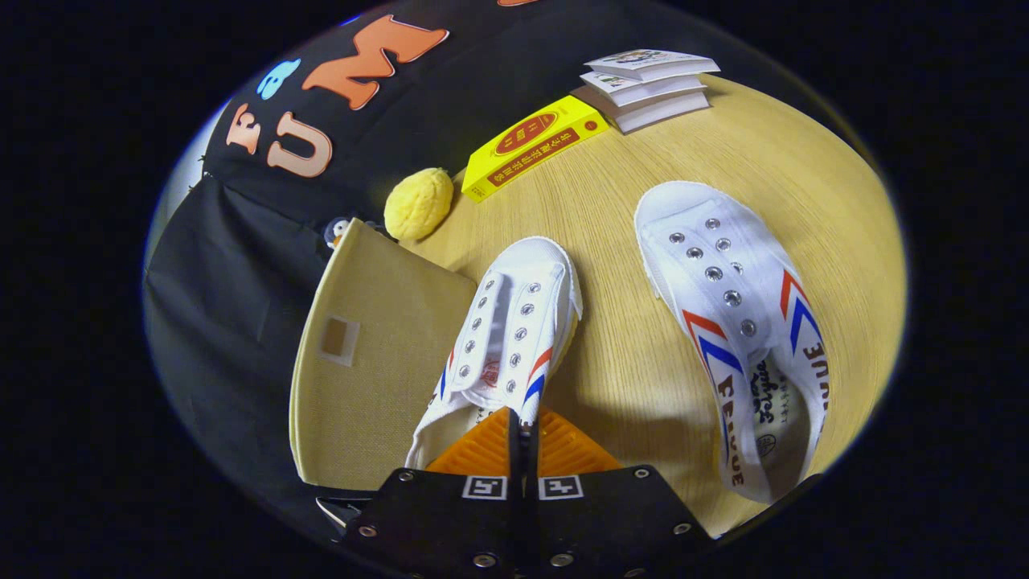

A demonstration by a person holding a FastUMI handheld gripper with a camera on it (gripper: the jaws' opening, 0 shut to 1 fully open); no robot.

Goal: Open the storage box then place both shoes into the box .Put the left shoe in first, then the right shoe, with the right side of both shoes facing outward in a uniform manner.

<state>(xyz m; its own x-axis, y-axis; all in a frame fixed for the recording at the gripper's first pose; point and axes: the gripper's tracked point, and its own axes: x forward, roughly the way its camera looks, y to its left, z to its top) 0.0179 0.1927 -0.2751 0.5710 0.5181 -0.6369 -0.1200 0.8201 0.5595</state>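
**Claw clamped on heel of one shoe, box lid raised beside it**

Claw drawn together, orange fingers nearly meeting, pinching the heel rim of the nearer white shoe. Toe of that shoe pointing away from the fingers, red and blue stripes showing on its side, metal eyelets in two rows up the top. Hard to tell whether lifted or resting on the counter; shadow cast on the wood to its right.

Second white shoe lying flat on the counter, well apart to the right of the fingers, toe also pointing away, opening toward the viewer, same red and blue chevrons along both sides.

Beige fabric storage box just left of the held shoe, its flat lid panel tilted up, small clear label window on it.

Beyond the shoes: yellow round sponge-like ball near the box's far corner, yellow carton behind it, stack of white booklets further back on the counter.
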